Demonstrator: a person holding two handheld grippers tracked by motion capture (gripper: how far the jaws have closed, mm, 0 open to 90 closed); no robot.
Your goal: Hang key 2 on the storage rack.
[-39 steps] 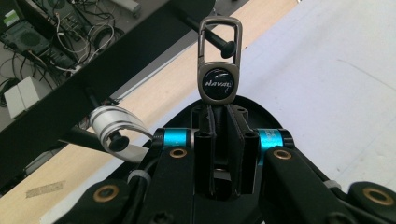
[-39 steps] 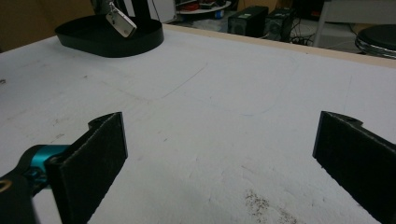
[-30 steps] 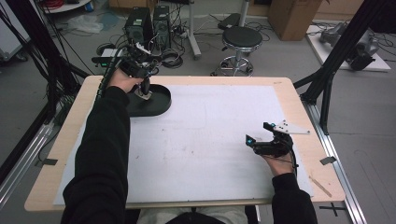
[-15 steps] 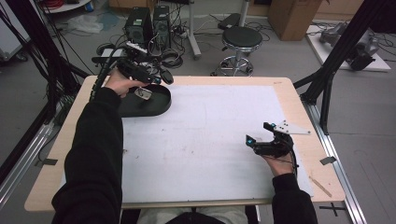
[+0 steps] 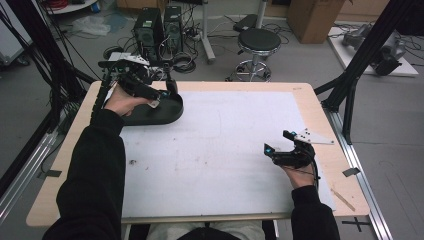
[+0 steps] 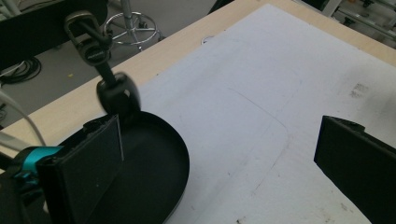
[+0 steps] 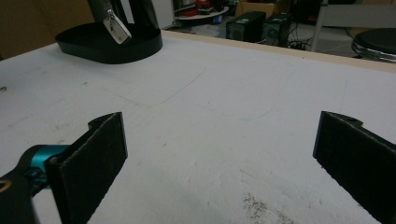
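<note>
Two grippers on the counter (image 5: 310,100), left gripper (image 5: 162,90) reached out over the black tray (image 5: 170,112) at the far left corner, jaws spread, key fob (image 6: 116,91) dangling above the tray, right gripper (image 5: 280,145) low near the right edge, jaws spread, white mat (image 5: 220,145) open between them
</note>
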